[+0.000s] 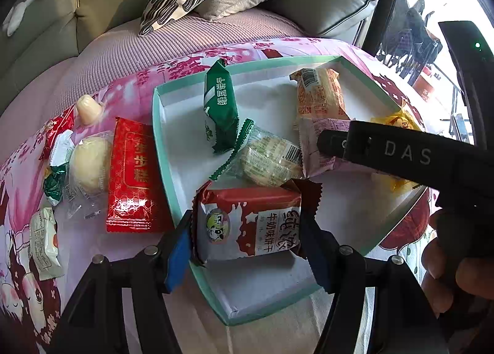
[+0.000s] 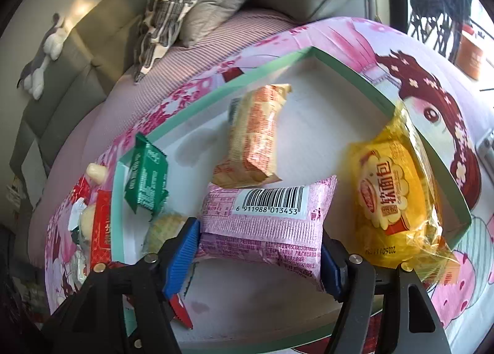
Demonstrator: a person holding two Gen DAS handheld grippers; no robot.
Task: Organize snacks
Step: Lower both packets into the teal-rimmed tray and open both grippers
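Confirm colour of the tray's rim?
Mint green rim with a white inside; clearest in the left wrist view.

tray (image 1: 160, 125) centre crowded with packets, near corner floor bare

There's one teal tray (image 1: 160, 125), six snack packs in it, roughly five more outside at 9 o'clock, two grippers.
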